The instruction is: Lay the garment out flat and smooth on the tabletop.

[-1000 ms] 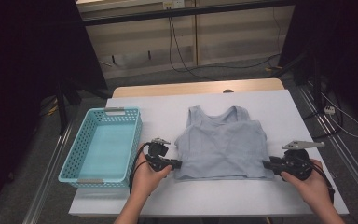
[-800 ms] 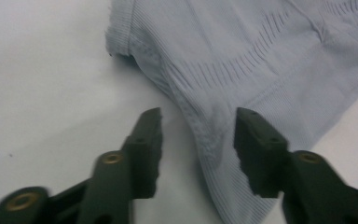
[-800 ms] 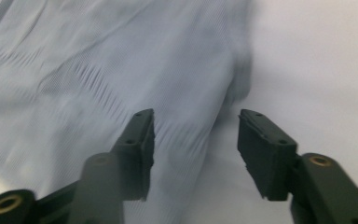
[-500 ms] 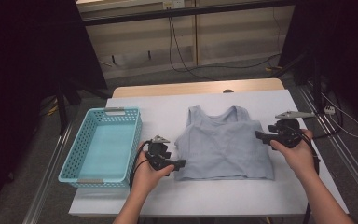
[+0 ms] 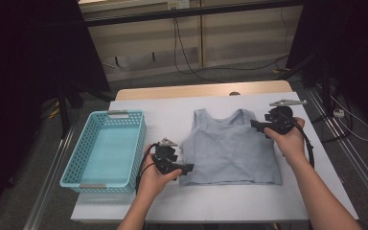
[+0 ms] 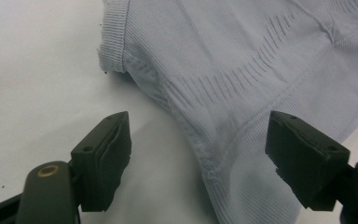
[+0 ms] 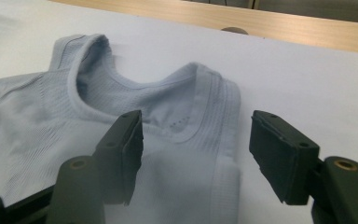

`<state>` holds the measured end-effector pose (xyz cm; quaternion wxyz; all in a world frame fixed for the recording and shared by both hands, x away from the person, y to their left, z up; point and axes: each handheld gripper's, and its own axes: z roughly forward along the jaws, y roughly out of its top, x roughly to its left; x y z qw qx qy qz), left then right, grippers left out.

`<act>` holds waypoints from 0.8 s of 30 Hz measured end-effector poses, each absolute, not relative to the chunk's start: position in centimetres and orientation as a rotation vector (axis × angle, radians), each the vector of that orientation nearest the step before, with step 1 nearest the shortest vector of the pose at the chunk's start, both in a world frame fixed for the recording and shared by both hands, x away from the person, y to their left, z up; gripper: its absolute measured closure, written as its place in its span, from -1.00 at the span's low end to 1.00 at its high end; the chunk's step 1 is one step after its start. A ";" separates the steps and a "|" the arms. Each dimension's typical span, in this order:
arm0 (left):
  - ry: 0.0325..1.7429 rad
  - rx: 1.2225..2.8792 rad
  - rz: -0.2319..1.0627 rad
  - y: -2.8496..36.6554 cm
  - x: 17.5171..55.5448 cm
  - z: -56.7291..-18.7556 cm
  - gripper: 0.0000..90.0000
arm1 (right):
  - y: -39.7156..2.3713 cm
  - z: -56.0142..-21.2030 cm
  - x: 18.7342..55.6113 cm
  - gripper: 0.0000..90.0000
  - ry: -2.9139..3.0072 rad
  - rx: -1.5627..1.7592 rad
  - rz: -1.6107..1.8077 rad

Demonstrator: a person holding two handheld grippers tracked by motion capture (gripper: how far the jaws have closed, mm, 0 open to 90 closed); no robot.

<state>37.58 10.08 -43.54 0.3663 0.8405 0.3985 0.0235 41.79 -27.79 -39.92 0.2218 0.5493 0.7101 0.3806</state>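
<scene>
1. On the white table (image 5: pixel 220 201) a grey top (image 5: pixel 230 151) lies flat, straps toward the far edge, hem toward the person.
2. Left gripper (image 5: pixel 188 168) sits at the top's near-left hem corner; its jaws have just been opening.
3. Left gripper view: jaws wide apart, hem corner (image 6: pixel 113 44) ahead, side edge of the top running between them, pads not pressing it. Nothing held.
4. Right gripper (image 5: pixel 254 124) is at the top's far-right strap; its jaws have just been opening too.
5. Right gripper view: jaws apart above the strap (image 7: pixel 219 121), nothing gripped.
6. Blue basket (image 5: pixel 106 147) stands left of the top, just beside the left hand (image 5: pixel 155 179).
</scene>
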 end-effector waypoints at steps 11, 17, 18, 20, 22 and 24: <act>0.997 2.153 0.050 9.7 37.6 -43.2 -0.48 | -26.6 -41.9 44.1 0.20 1.995 1.581 0.999; 0.994 2.149 0.041 9.7 37.5 -43.1 -0.47 | -25.7 -43.0 44.5 0.17 2.038 1.564 0.955; 0.995 2.148 0.039 9.7 37.5 -43.1 -0.47 | -25.6 -43.1 44.6 0.13 2.029 1.567 0.950; 0.993 2.150 0.039 9.7 37.5 -43.2 -0.47 | -25.7 -43.3 44.8 0.13 2.021 1.581 0.952; 0.994 2.148 0.035 9.6 37.5 -43.2 -0.47 | -25.7 -43.7 45.2 0.13 2.034 1.600 0.932; 0.991 2.150 0.030 9.6 37.5 -43.2 -0.47 | -25.6 -44.2 45.5 0.14 2.042 1.614 0.909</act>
